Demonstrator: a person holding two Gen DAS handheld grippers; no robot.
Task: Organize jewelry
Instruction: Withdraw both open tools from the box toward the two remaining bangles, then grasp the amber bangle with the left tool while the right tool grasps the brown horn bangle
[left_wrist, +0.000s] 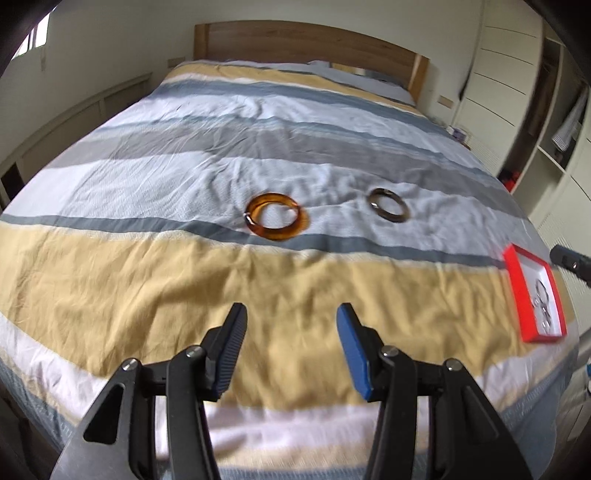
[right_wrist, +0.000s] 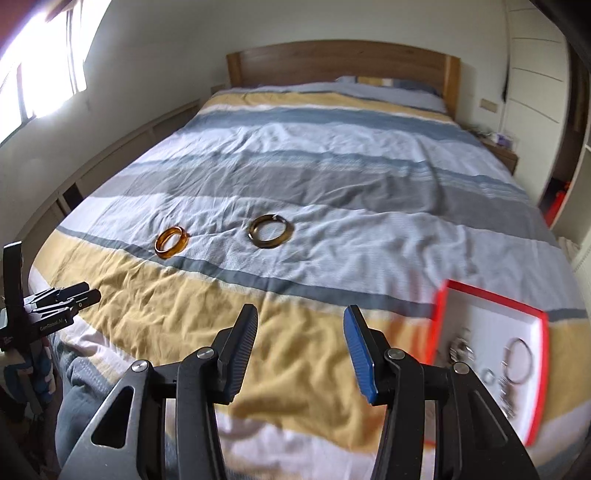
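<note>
An amber bangle (left_wrist: 276, 216) (right_wrist: 171, 241) and a dark brownish bangle (left_wrist: 388, 205) (right_wrist: 270, 231) lie flat on the striped bed cover, apart from each other. A red-rimmed white box (left_wrist: 515, 280) (right_wrist: 495, 317) sits near the bed's right front edge and holds several silvery rings and a bracelet (right_wrist: 518, 361). My left gripper (left_wrist: 291, 312) hovers open over the yellow stripe, short of the amber bangle, nothing between its fingers. My right gripper (right_wrist: 301, 314) is also open and empty, left of the box. The left gripper (right_wrist: 79, 293) shows at the left edge of the right wrist view.
The striped cover (left_wrist: 258, 155) spreads back to a wooden headboard (left_wrist: 306, 40). Wardrobe doors and shelves (left_wrist: 517, 74) stand on the right, a low cabinet (left_wrist: 74, 122) on the left. A nightstand (right_wrist: 498, 147) with small items sits beside the headboard.
</note>
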